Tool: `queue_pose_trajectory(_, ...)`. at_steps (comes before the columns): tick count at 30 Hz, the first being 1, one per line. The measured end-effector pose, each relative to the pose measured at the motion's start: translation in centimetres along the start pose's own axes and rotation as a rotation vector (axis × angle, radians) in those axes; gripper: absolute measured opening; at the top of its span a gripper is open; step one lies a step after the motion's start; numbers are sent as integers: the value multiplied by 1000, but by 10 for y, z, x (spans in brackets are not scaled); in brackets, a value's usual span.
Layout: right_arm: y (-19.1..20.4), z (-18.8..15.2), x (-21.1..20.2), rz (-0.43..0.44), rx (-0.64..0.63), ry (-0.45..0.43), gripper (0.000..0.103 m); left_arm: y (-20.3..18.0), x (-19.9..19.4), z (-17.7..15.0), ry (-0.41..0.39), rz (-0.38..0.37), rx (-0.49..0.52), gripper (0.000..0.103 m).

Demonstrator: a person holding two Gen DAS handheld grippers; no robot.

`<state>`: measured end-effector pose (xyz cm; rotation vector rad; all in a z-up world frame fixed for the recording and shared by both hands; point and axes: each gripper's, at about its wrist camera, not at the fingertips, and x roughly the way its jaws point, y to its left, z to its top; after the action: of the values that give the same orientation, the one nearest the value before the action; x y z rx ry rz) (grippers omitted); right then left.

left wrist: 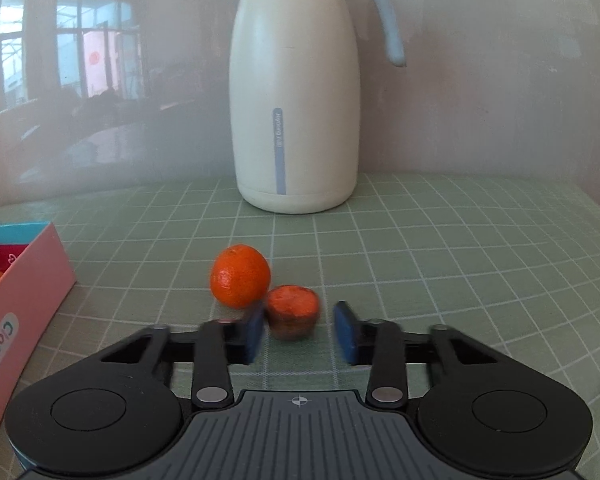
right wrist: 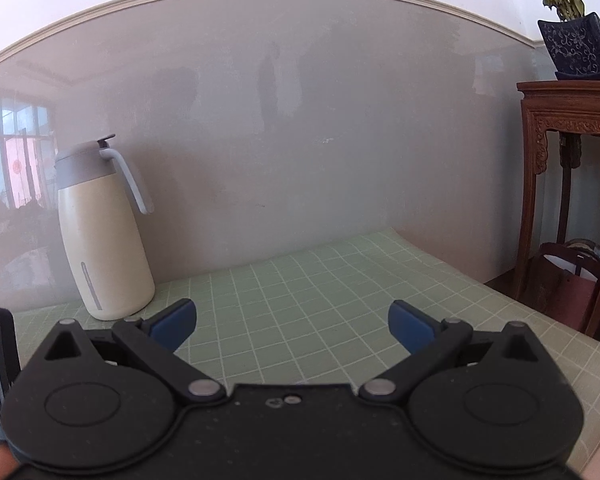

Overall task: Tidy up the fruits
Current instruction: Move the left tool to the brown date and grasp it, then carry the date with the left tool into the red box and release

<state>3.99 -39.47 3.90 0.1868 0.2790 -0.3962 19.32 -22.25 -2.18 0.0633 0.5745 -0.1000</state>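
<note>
While blurred, left hand-held gripper [left wrist: 300, 330] flanks 1 tangerine [left wrist: 293, 312].

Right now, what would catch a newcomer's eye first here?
Two bright tangerines on the green checked cloth, the nearer tangerine sitting between the left claw's blue pads. Behind them stands a tall cream jug against the wall, and a pink box sits at the left.

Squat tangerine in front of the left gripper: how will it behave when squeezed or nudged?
The squat tangerine looks soft-skinned and flattened, so it probably gives under pressure; squeeze gently. Its flat shape likely rolls less than the rounder tangerine beside it, which may roll off if bumped. Small, probably light.
</note>
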Motion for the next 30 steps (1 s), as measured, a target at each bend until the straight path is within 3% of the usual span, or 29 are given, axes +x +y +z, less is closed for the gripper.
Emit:
queue_pose_trajectory(7,3,0,0,5,-2,3,103,5,-7,-1,-48,-5,-18,30)
queue_pose_trajectory(14,12,0,1,24,-14,6,103,22,-22,4,-47,-8,-23,30)
queue_pose_trajectory(21,26,-1,4,44,-39,14,103,56,-41,4,-47,17,-43,30)
queue_pose_trajectory(30,63,-4,8,93,-89,28,103,122,-75,9,-94,109,-90,30)
